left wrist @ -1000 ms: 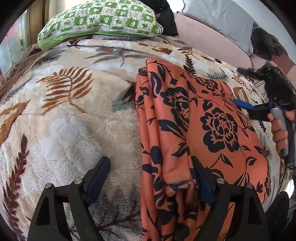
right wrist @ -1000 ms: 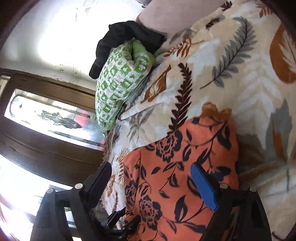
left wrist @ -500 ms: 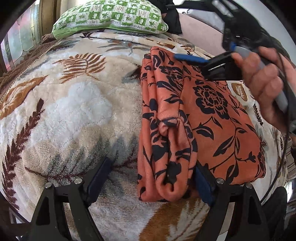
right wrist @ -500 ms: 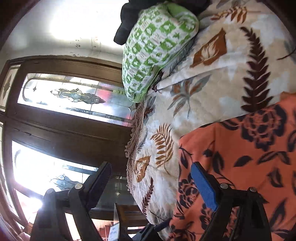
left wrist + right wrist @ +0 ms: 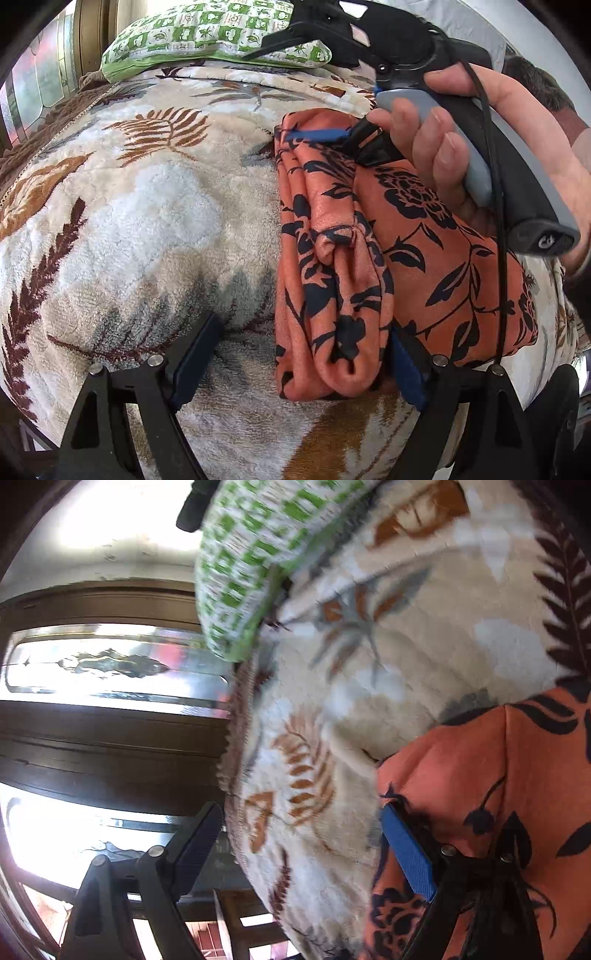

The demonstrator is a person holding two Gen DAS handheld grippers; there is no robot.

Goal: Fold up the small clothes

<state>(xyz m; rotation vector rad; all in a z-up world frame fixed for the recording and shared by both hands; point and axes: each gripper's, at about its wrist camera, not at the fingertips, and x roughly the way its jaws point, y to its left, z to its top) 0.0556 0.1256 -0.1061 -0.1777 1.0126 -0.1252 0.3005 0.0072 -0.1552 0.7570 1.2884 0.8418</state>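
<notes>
Under everything you have a fleecy cream blanket (image 5: 155,206) with brown fern leaves, spread across the whole scene. At its far edge a green-and-white checked pillow (image 5: 207,33) lies against it. The orange cloth (image 5: 436,251) with dark flowers is on the right half of the blanket, folded, with a thick rolled fold running along its left edge from near to far.

Your left gripper (image 5: 299,362) sits at the near end with its jaws wide: the right finger touches the near end of the rolled fold, the left finger rests over bare blanket.

Your right gripper (image 5: 317,88) reaches the cloth's far left corner, jaws wide, its blue finger lying on that corner. Your right hand (image 5: 465,125) is wrapped around the handle.
</notes>
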